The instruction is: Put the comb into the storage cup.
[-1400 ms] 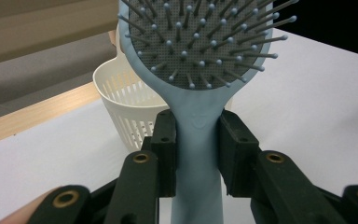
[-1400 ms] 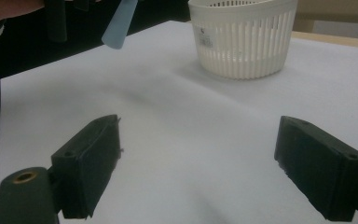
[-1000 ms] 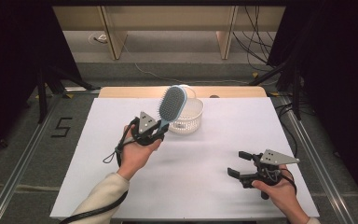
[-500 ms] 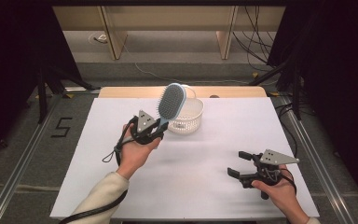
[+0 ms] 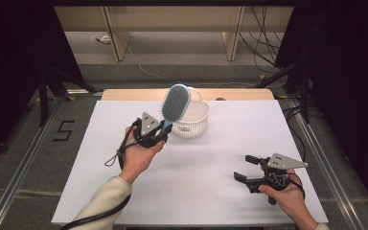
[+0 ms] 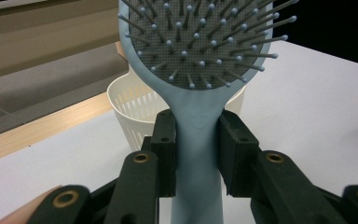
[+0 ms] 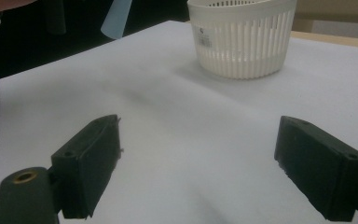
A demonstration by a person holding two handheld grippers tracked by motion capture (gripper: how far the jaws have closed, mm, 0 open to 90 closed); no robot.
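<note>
Change since earlier: almost nothing has moved; your left hand-held gripper (image 5: 165, 128) holds the hairbrush (image 5: 176, 103) in the same raised spot as a second ago, and your right hand-held gripper (image 5: 246, 168) sits where it was at the lower right of the high view.
Meaning for the work: you look paused mid-carry; by my reading the brush is lifted and lined up with the basket (image 5: 191, 120), and the drop into it is not yet made.
Left hand-held gripper: clamped on the light blue handle just below the head, as the left gripper view shows, with a jaw pressed on either side of the neck (image 6: 198, 140).
Right hand-held gripper: jaws wide apart with bare white surface between them (image 7: 196, 168); it holds nothing.
Brush position: just left of centre in the high view, head up and tilted, bristles toward you, its top overlapping the basket's far rim in the picture; whether it is directly over the basket I cannot tell.
Basket: white, slotted, round, standing upright near the far edge of the tabletop (image 5: 211, 191); nothing can be seen inside it.
Surface: a white sheet covers the tabletop, with a strip of pale wood showing along the far edge.
Room: dark on both sides, grey floor beyond, a wooden shelf unit (image 5: 172, 24) at the top of the frame, cables trailing at the upper right, and a "5" marked on the floor (image 5: 63, 130) at the left.
</note>
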